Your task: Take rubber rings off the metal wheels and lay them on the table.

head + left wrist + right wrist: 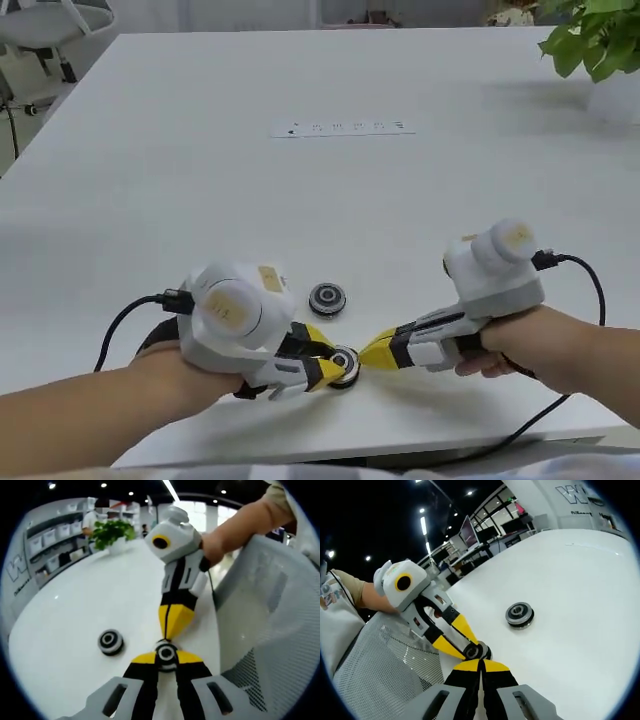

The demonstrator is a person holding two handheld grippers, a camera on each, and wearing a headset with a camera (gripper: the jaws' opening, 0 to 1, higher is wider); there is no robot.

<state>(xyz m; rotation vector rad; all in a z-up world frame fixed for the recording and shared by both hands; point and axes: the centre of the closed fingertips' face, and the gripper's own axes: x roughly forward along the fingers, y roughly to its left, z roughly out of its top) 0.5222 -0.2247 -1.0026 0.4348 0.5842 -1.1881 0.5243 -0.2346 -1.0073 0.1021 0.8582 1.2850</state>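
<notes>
Head view, 6 o'clock, near edge of the broad white table (300,200): left gripper (335,368), white-bodied with black-and-yellow jaws, clamped on a small silver metal wheel wearing a black rubber ring (345,362). Same grip in the left gripper view, at 6 o'clock: yellow tips on either side of the wheel, touching its rim, hub facing the camera. Hard to tell whether held clear of the tabletop or resting on it.

Coming in from 3 o'clock in the head view: right gripper (375,350), jaws pressed together into one yellow point, tip right against the held wheel. No gap between those jaws in the right gripper view; cannot tell whether any rubber is caught at the very tip.

Just beyond both grippers, toward 12 o'clock: a second ringed metal wheel (327,298), lying flat on the table, apart from both tools, black ring on.

Farther out at 12 o'clock: a flat white strip with small markings (343,128). Far corner, 2 o'clock: a leafy green plant (590,35). At 3 o'clock in the left gripper view: a grey mesh chair back (270,625).
</notes>
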